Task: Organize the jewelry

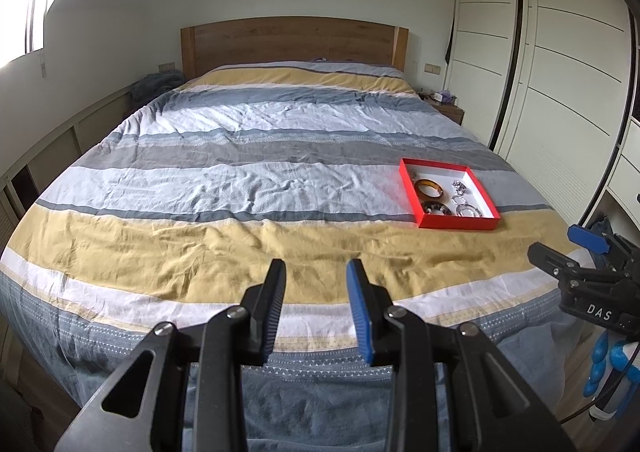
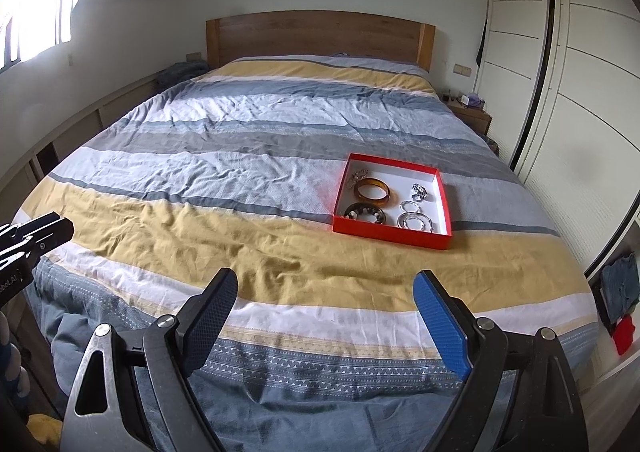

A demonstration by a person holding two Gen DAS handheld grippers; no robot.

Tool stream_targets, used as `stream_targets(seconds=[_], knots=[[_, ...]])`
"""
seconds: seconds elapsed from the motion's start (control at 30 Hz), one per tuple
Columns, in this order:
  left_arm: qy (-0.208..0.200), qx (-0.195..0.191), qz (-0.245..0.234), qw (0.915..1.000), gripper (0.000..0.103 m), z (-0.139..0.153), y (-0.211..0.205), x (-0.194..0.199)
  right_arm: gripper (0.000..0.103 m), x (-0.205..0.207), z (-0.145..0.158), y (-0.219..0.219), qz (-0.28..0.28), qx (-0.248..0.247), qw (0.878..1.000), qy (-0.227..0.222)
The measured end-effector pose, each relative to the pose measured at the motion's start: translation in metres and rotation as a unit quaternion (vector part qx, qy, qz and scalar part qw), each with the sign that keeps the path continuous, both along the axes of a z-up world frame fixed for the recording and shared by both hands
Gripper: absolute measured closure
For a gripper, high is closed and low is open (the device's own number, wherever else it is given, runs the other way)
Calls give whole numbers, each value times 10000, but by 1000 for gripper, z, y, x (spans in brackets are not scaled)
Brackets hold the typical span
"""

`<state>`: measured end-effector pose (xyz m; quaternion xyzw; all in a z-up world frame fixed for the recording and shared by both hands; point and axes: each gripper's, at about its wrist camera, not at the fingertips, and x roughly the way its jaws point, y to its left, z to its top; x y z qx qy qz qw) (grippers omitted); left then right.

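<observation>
A shallow red box (image 2: 390, 231) with a white inside lies on the striped bedspread, right of centre; it also shows in the left wrist view (image 1: 458, 223). Inside lie an amber bangle (image 2: 373, 191), a dark beaded bracelet (image 2: 365, 214), silver rings (image 2: 414, 221) and a sparkly silver piece (image 2: 420, 192). My left gripper (image 1: 316, 272) is open and empty above the foot of the bed, left of the box. My right gripper (image 2: 326, 284) is wide open and empty, nearer the box but well short of it. Each gripper shows at the edge of the other's view.
The bed (image 1: 240, 172) has a wooden headboard (image 1: 294, 42). White wardrobe doors (image 2: 568, 64) stand along the right. A bedside table (image 2: 468, 112) sits at the far right. A window (image 2: 36, 0) and low cabinets are at the left.
</observation>
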<state>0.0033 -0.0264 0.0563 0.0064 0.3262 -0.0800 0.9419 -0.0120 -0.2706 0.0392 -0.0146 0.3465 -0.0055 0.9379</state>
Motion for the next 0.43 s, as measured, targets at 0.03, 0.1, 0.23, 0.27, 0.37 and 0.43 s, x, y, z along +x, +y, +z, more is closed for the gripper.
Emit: stream_targets(seconds=[0.03, 0.1, 0.23, 0.27, 0.37, 0.43], knots=[[6, 9, 4, 10000, 73, 0, 0, 0, 14, 1, -1, 0, -4, 5, 10000, 17], [34, 10, -4, 10000, 73, -3, -1, 4, 14, 3, -4, -1, -12, 21, 10000, 54], [84, 36, -9, 10000, 73, -7, -3, 8, 14, 7, -8, -3, -13, 53, 9999, 118], [94, 43, -10, 9999, 73, -8, -3, 9, 14, 8, -9, -3, -13, 58, 9999, 134], [124, 67, -7, 9999, 73, -10, -3, 11, 14, 10, -13, -4, -11, 79, 9998, 187], [142, 69, -21, 9999, 73, -11, -3, 12, 14, 12, -16, -4, -6, 85, 9997, 228]])
